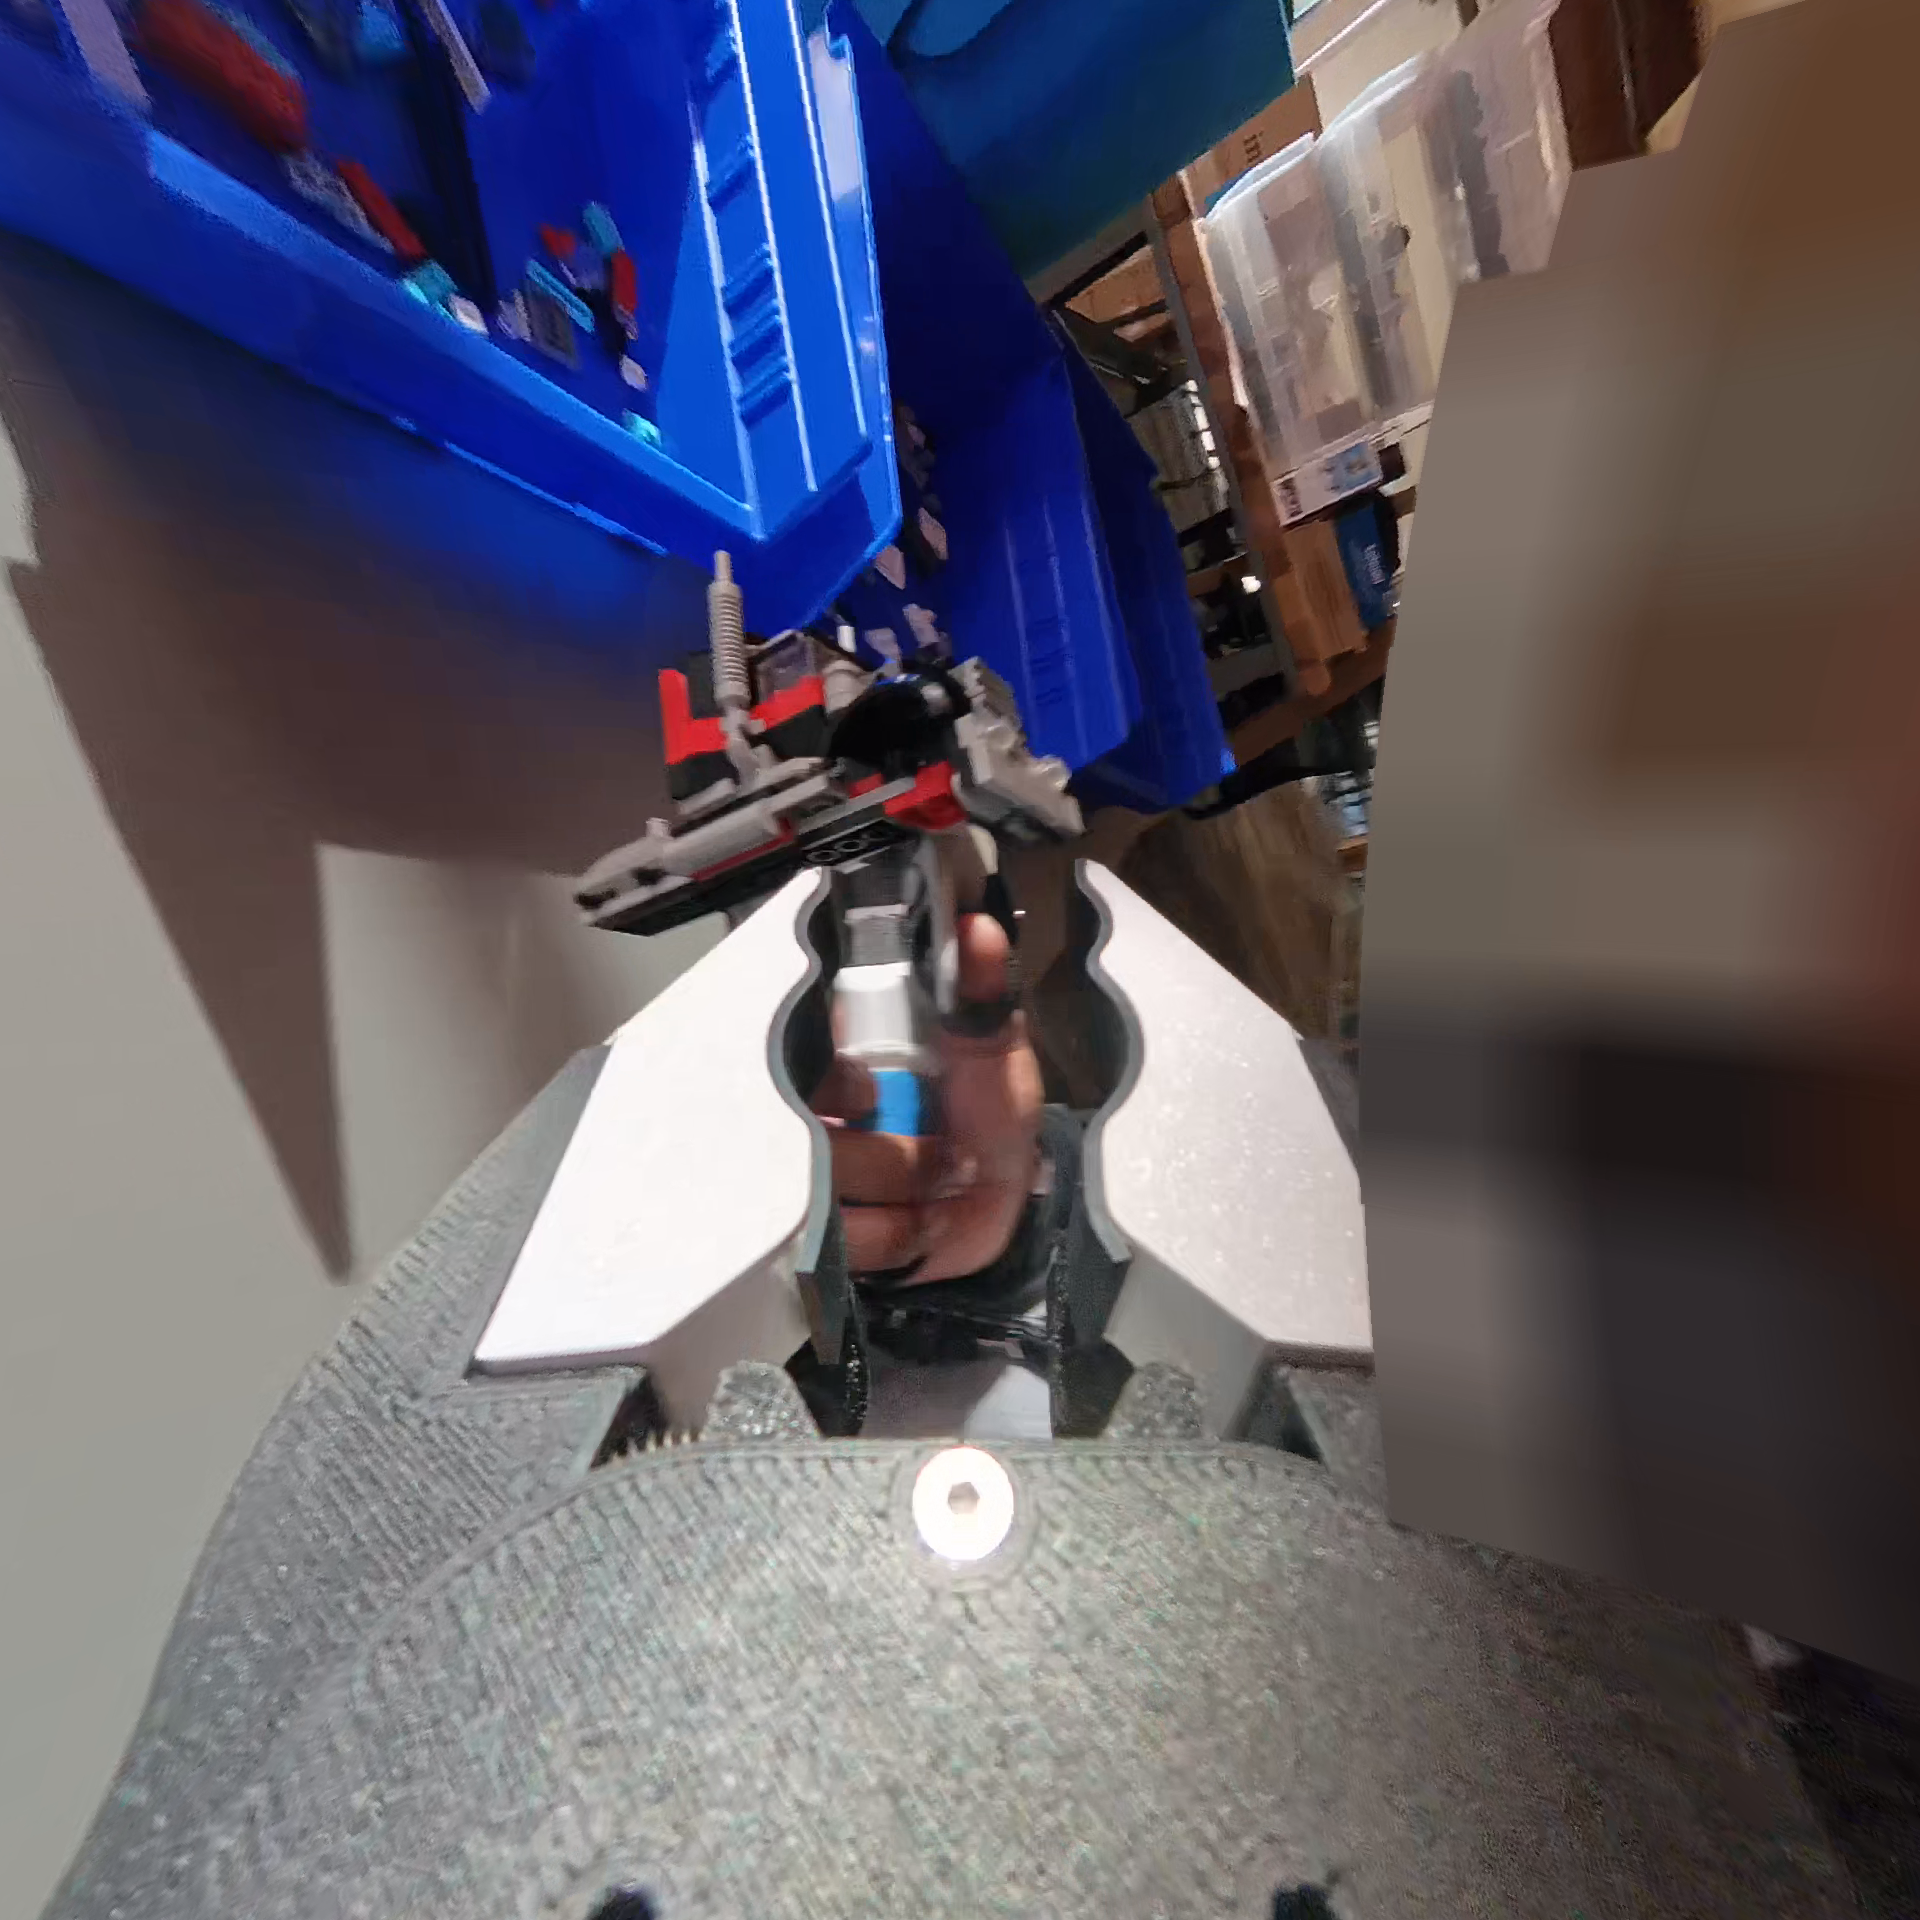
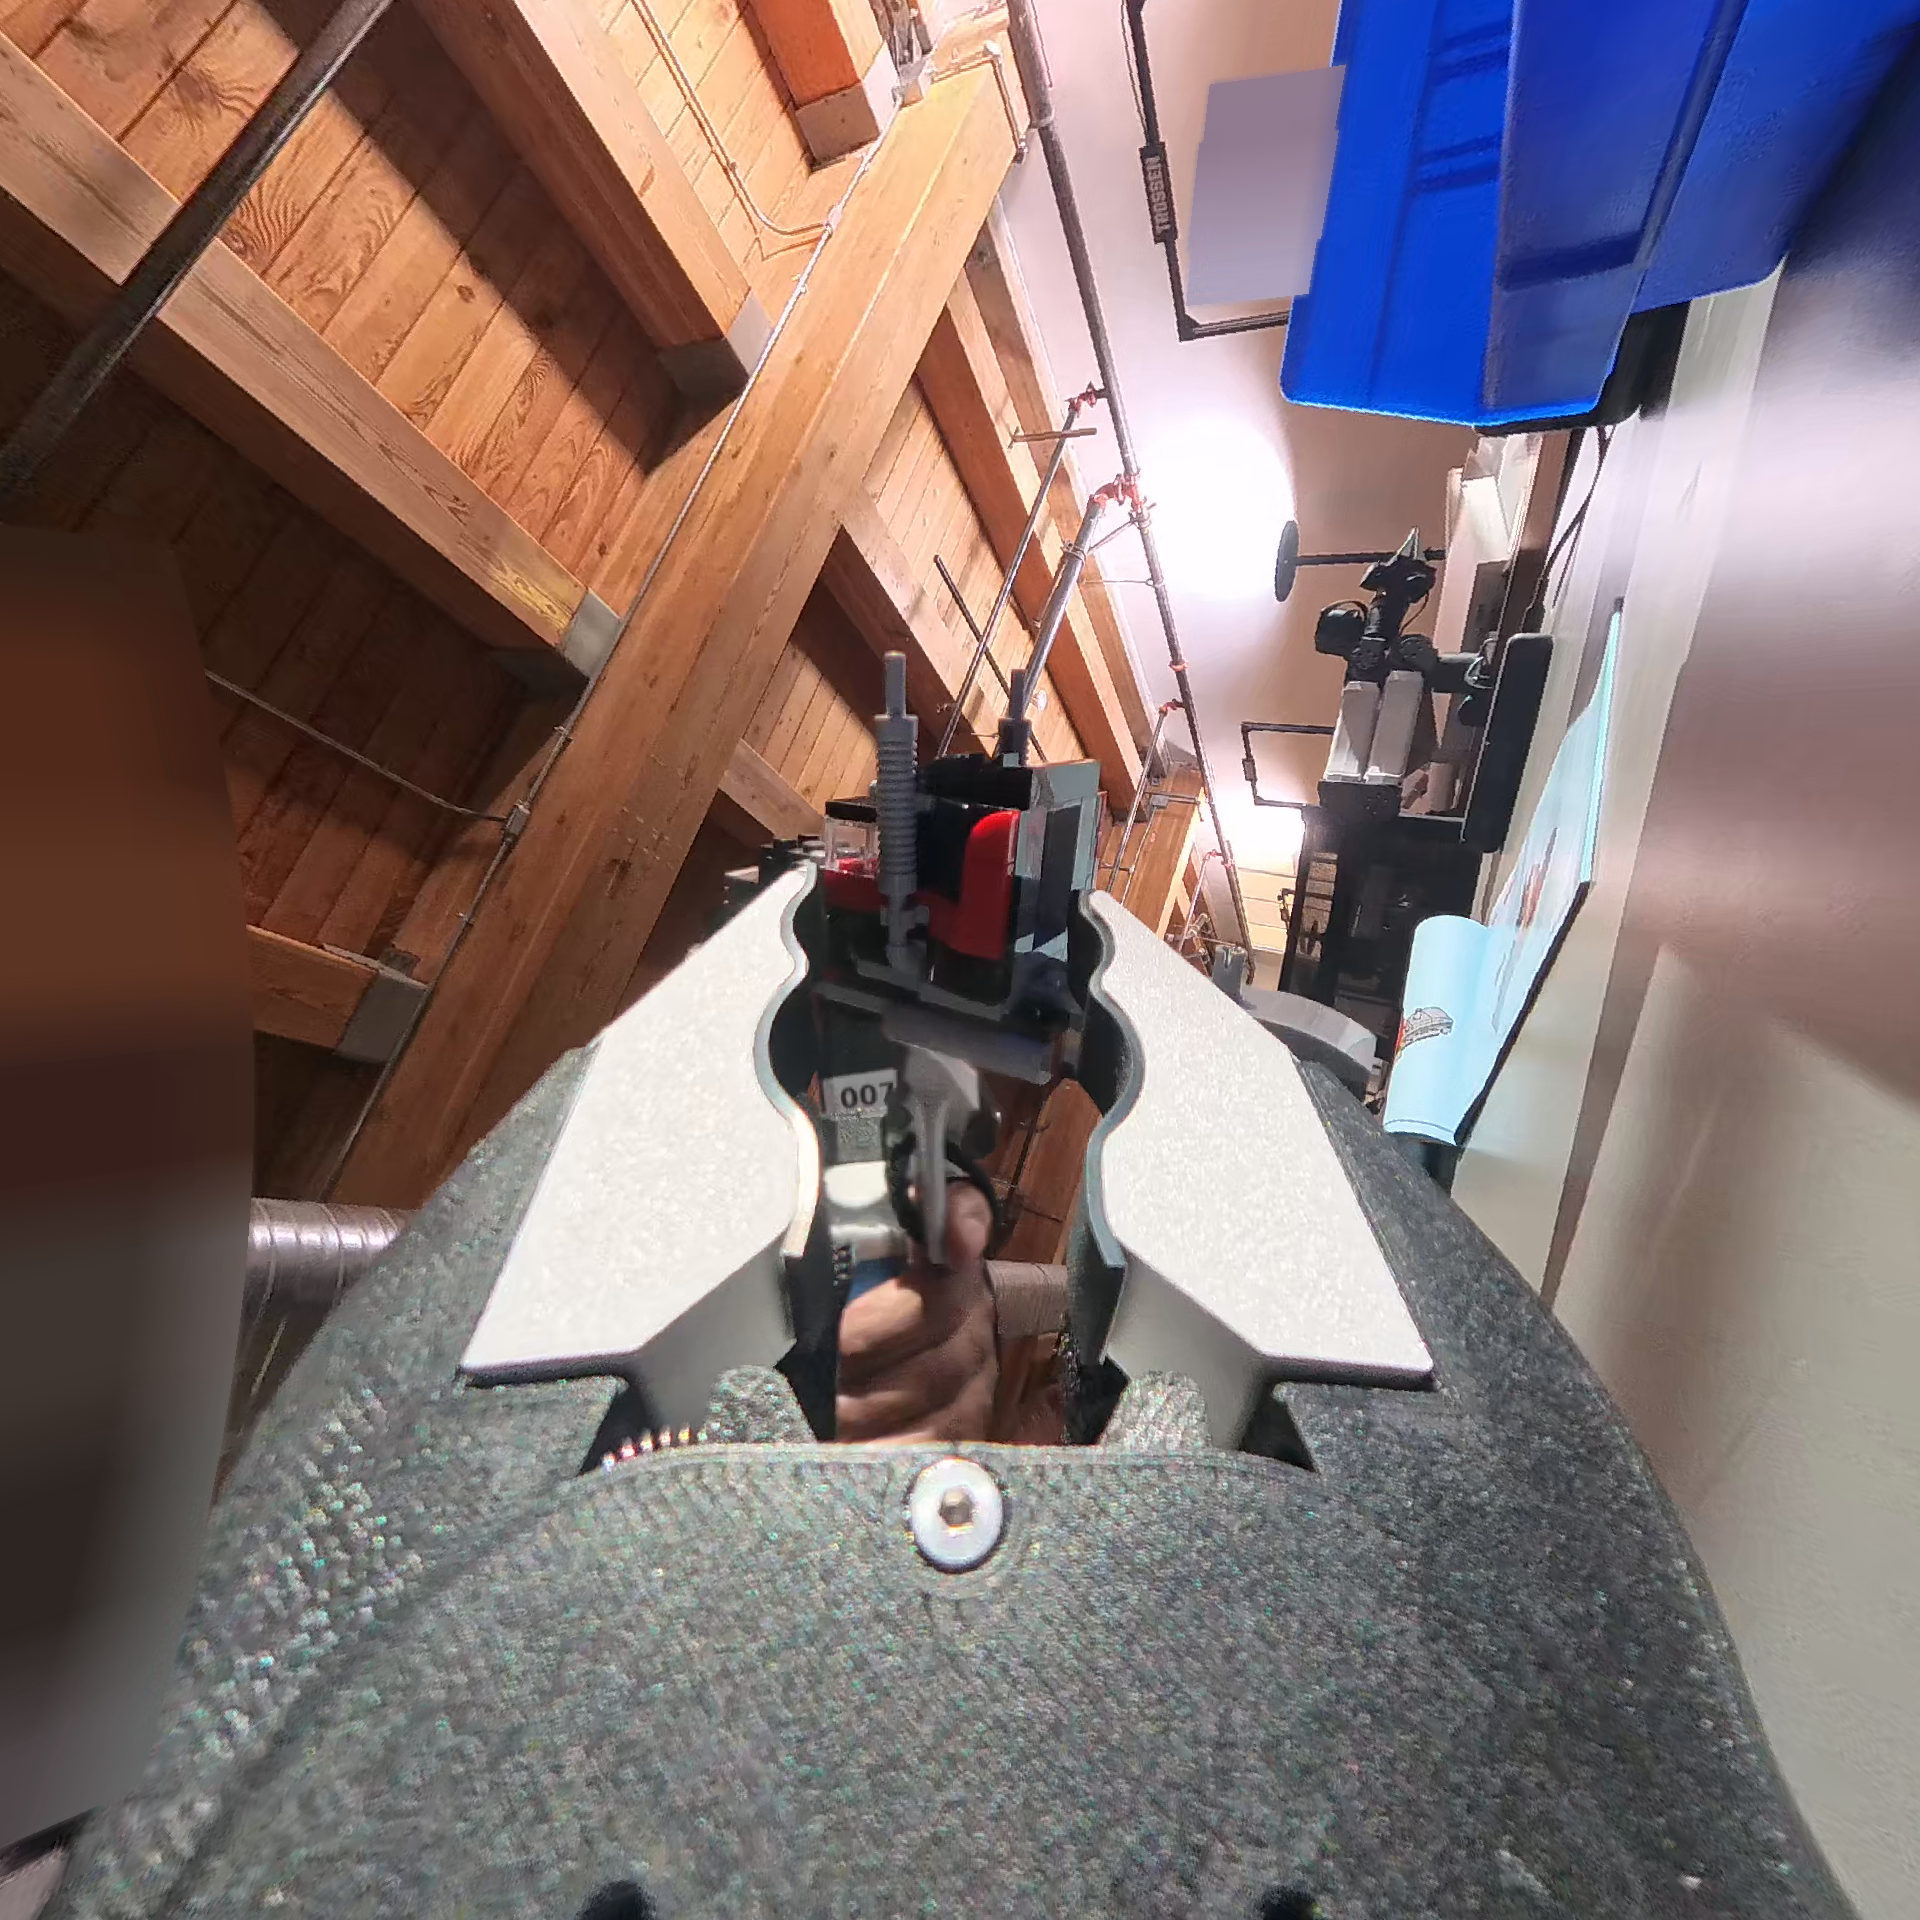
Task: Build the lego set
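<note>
A part-built lego model [image 1: 831, 774] in black, red and grey, with a ribbed grey post on top, sits at the tips of my left gripper [image 1: 953, 871]. The jaws stand a brick-width apart and close on its underside. In the right wrist view the same lego model [image 2: 966, 883] sits between the fingertips of my right gripper [image 2: 951, 888], which is shut on it. The two grippers face each other. Through each gap I see the other gripper and the hand [image 1: 935, 1164] holding it. The model is held up in the air.
Blue bins [image 1: 779, 312] with several loose lego pieces are close behind the model, and show in the right wrist view [image 2: 1507, 208]. An open instruction booklet [image 2: 1538, 883] lies on the white table. Shelves with boxes [image 1: 1351, 312] and a robot arm [image 2: 1392, 665] stand farther off. One gripper's finger ends stand about 7 centimetres off the other's.
</note>
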